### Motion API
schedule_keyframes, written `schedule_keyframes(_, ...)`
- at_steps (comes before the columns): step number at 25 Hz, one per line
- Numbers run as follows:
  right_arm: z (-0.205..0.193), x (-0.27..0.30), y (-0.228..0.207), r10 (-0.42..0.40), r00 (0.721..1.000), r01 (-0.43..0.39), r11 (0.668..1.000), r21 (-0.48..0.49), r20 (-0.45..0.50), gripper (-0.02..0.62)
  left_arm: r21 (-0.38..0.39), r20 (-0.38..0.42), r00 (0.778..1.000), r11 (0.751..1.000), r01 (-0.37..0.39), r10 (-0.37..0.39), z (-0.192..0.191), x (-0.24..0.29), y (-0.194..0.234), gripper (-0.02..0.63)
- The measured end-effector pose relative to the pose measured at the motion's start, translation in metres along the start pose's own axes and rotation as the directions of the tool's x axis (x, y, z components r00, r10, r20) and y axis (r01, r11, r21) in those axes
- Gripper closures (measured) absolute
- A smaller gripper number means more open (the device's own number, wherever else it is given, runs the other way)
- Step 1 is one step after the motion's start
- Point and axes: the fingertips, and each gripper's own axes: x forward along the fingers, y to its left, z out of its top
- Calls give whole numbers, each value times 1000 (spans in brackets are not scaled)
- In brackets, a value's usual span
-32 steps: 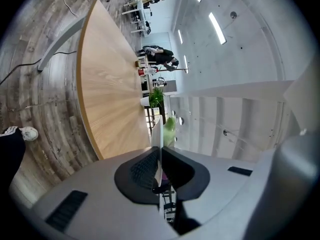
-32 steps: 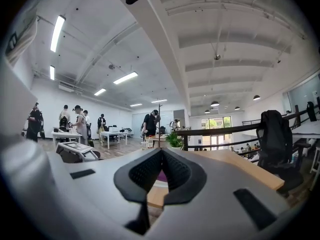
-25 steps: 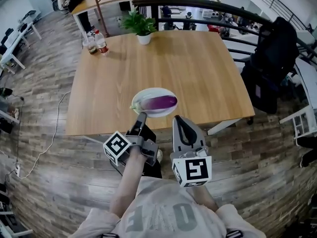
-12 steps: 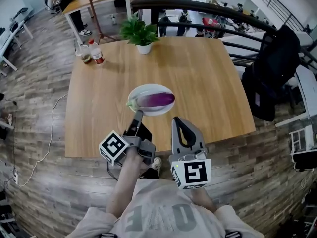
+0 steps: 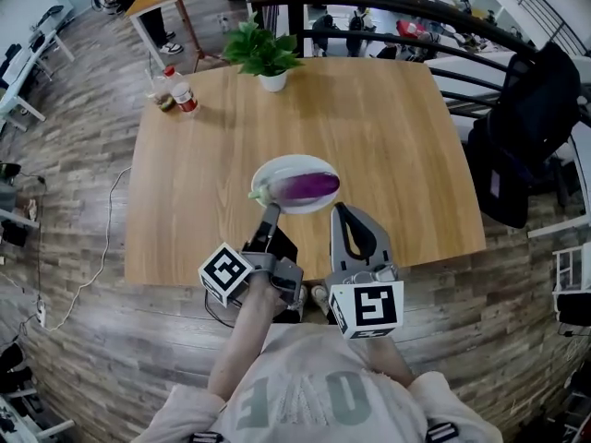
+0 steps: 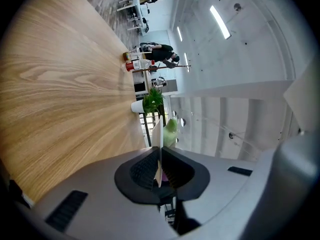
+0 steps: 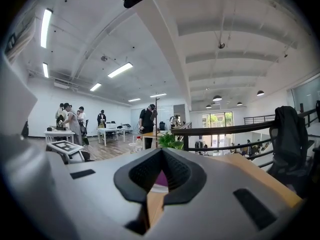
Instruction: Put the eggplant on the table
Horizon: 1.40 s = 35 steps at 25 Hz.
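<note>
- Find the left gripper (image 5: 271, 212) nearest, low over the table's near edge and turned on its side. Read its jaws as drawn to a thin slit, with the white rim of the plate (image 5: 277, 169) apparently pinched between the pads.
- Find the right gripper (image 5: 340, 209) just beside it, tips near the plate's near rim. Read its jaws as pressed together on nothing, with only a purple patch visible through the hollow behind the tips.
- Locate the eggplant (image 5: 309, 186) lying lengthwise on the plate, green stem toward the left gripper and rounded purple end toward the right. Count it as not yet on the table (image 5: 388, 127).
- Expect a fairly light, firm body with smooth, glossy skin, probably slippery under hard pads and apt to roll. Treat the skin as bruisable under a hard squeeze.
- Spread the right jaws wider than the body before closing in.
- Take hold across the thick middle, not at the tapering stem end, for a balanced lift. Close only until firm.
- Steady the plate with the left gripper during the lift, to guard against sliding on bare wood.
- Choose a bare stretch of table beside the plate for the set-down, and lower gently to prevent rolling.
- Disregard the plant (image 5: 263, 53) and bottles (image 5: 185, 95) at the far edge, well apart from the work.
</note>
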Motion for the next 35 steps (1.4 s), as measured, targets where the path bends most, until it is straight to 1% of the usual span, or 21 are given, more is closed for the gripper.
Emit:
schedule_keyframes(2, 0, 1, -6, 2, 1000, -2, 1000, -3, 1, 577, -27, 20, 1000, 1000, 11, -11, -7, 2, 3, 584)
schedule_keyframes(3, 0, 2, -10, 0, 1000, 0, 1000, -2, 2, 577, -28, 24, 1000, 1000, 15, -14, -10, 4, 5, 584)
schedule_keyframes(8, 0, 2, -28, -19, 1000, 19, 1000, -13, -7, 577, -27, 3, 999, 999, 48, -48, -23, 17, 9, 584)
schedule_keyframes(15, -1, -4, -38, -17, 1000, 16, 999, -34, -22, 577, 1, 9, 999, 999, 51, -51, -21, 23, 16, 584)
schedule_keyframes(22, -10, -6, -31, -2, 999, 0, 999, -44, -43, 577, -21, 8, 1000, 999, 31, -30, -21, 17, 36, 584)
schedule_keyframes(25, -11, -7, -30, -5, 999, 3, 999, -41, -50, 577, -26, -2, 1000, 1000, 2, -2, -25, 15, 49, 584)
schedule_keyframes(30, -20, -8, -27, 4, 997, -7, 999, -34, -76, 577, -78, -30, 999, 996, -43, 41, -34, 13, 77, 584)
schedule_keyframes(35, -41, -9, -27, 8, 991, -8, 1000, 4, -133, 577, -51, -57, 994, 994, -92, 89, -41, 7, 100, 584)
